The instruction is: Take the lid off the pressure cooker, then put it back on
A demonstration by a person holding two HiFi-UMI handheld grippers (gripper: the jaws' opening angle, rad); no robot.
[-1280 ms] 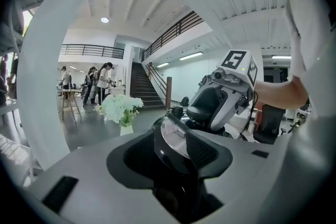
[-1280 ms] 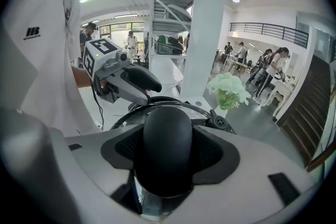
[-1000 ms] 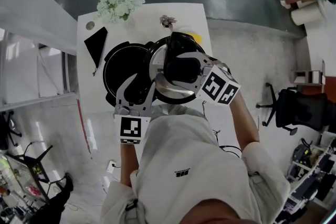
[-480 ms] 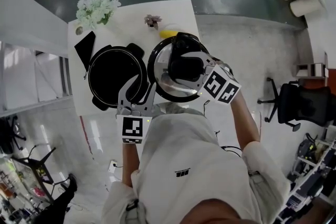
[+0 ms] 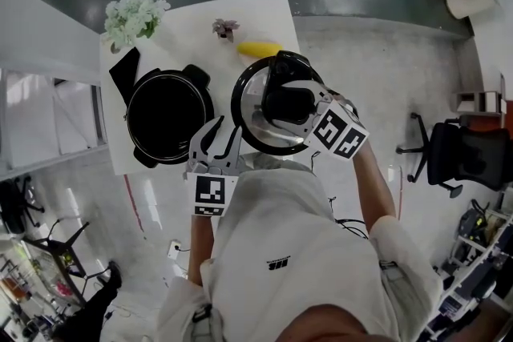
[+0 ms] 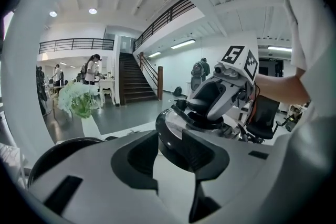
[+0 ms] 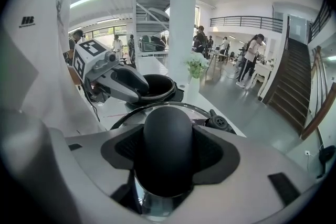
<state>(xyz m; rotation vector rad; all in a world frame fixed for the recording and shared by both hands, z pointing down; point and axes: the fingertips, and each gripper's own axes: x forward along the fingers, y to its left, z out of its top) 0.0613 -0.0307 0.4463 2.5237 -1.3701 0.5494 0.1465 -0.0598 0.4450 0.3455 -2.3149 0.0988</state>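
The open black pressure cooker pot (image 5: pixel 168 118) stands on the white table (image 5: pixel 264 12). Its round lid (image 5: pixel 244 112) hangs to the right of the pot, apart from it, partly past the table's right edge. My right gripper (image 5: pixel 287 96) is shut on the lid's black top handle (image 7: pixel 168 139), which fills the space between its pads. My left gripper (image 5: pixel 218 138) is just left of the lid's rim, between lid and pot. Its jaws stand apart with nothing pressed between them (image 6: pixel 176 157); the lid's dark rim (image 6: pixel 181 126) shows just beyond the tips.
White flowers (image 5: pixel 128 16), a small potted plant (image 5: pixel 224 28), a yellow banana (image 5: pixel 258 50) and a flat black object (image 5: pixel 122 66) lie along the table's far side. An office chair (image 5: pixel 469 160) stands on the floor at the right. People stand in the hall behind.
The lid, which overlapped the pot a second ago, has moved right and now sits apart from it, still held by the right gripper. The left gripper followed it to the right.
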